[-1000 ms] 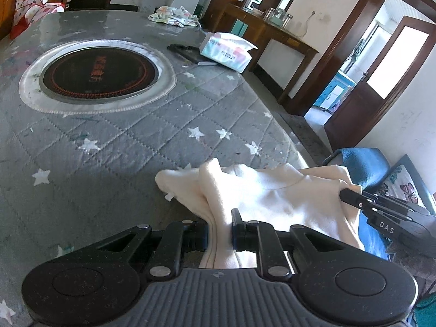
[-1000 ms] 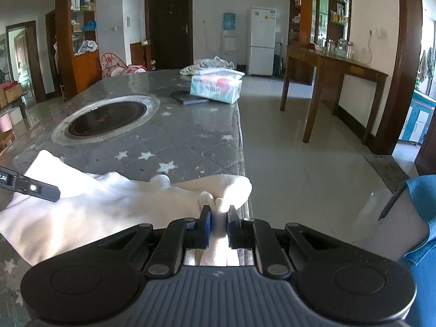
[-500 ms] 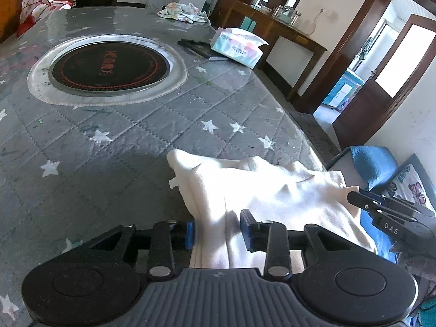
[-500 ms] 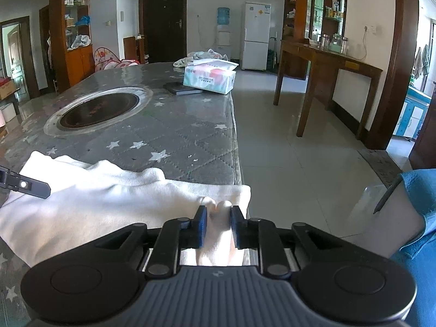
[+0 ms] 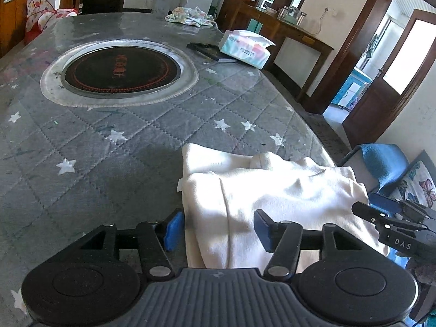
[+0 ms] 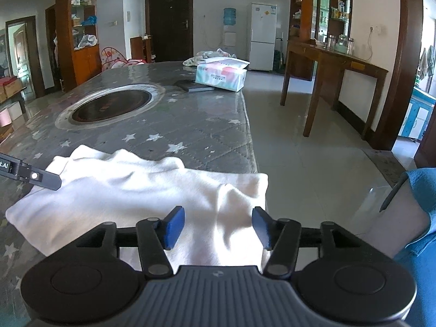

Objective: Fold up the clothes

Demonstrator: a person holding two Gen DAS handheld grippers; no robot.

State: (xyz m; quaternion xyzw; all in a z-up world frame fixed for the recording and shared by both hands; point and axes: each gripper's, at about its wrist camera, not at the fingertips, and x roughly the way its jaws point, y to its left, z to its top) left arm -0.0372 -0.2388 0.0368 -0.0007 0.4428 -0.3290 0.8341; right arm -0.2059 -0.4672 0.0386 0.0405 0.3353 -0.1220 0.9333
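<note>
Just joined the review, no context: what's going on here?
A person with a handheld gripper in each hand is folding a cream garment at the near edge of the grey star-quilted table. The left gripper and right gripper have just been opening; the cloth lies loose between their pads, released.

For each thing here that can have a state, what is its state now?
Left gripper: open, jaws just opened, cloth between them, not pressed.
Right gripper: open, jaws just opened, cloth released.
White garment: lying folded at the table's near edge.
Tissue box: open, a tissue sticking out.
</note>
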